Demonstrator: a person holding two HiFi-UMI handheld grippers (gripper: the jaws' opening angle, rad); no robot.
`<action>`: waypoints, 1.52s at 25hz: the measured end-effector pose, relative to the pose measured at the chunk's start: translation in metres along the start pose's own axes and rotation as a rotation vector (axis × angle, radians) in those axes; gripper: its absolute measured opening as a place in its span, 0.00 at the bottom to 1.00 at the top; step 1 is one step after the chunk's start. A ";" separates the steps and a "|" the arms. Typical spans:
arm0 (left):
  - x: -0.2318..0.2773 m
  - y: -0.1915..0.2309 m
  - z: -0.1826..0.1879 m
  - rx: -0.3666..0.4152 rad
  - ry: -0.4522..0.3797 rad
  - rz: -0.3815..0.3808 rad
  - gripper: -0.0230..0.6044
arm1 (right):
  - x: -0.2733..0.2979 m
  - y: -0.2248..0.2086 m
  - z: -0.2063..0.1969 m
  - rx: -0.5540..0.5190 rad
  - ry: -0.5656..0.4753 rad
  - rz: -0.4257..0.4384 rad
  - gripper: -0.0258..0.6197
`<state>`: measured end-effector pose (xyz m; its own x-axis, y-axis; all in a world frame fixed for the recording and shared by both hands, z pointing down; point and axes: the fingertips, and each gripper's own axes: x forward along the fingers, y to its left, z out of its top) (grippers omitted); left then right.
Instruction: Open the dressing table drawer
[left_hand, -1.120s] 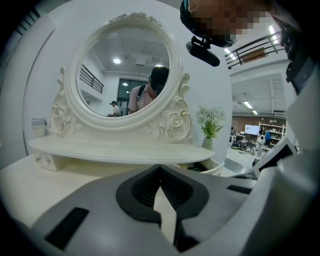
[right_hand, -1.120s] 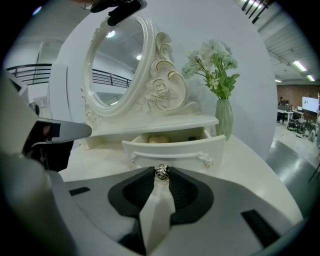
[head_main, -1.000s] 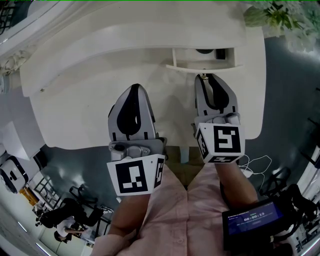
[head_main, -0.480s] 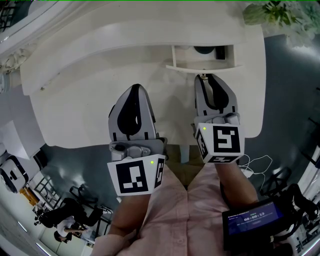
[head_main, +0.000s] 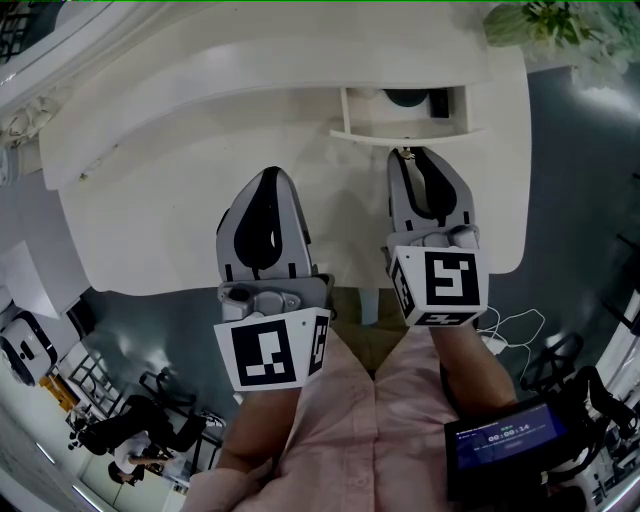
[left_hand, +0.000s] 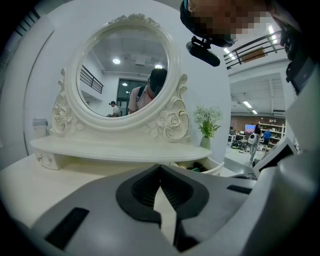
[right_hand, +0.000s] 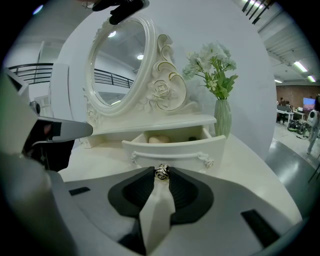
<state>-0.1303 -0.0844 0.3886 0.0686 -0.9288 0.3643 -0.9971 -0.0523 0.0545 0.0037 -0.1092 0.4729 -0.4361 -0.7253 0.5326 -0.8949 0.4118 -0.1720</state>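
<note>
one drawer (right_hand: 175, 149) stands open — right gripper (head_main: 407, 155) seemingly pinching its knob (right_hand: 161, 172).

Oval mirror (left_hand: 122, 75) upright — flower vase (right_hand: 222, 120) just beside it.

White drawer (right_hand: 177, 146), open, with rose-shaped metal knob (right_hand: 161, 172) in front.

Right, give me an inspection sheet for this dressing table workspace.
Surface: dressing table, white top.
Job's things: drawer stands open; its knob sits at the right gripper tips.
Clutter: vase of flowers and oval mirror at the back.
Grippers: right shut on the knob; left gripper shut, empty, over the tabletop.
Cables: white cables on the floor, right of the table.
Surroundings: person and equipment on the floor.
</note>
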 end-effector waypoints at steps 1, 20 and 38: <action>0.000 0.000 0.000 0.000 0.000 0.000 0.07 | 0.000 0.000 0.000 0.000 0.000 0.000 0.20; -0.001 -0.001 0.000 0.004 0.002 -0.002 0.07 | -0.002 0.001 -0.001 -0.001 0.006 0.000 0.20; -0.002 -0.003 0.000 0.006 -0.002 -0.003 0.07 | -0.002 0.001 -0.004 -0.003 0.008 0.002 0.20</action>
<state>-0.1274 -0.0823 0.3879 0.0720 -0.9294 0.3620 -0.9971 -0.0576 0.0504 0.0043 -0.1057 0.4749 -0.4372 -0.7201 0.5389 -0.8938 0.4147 -0.1710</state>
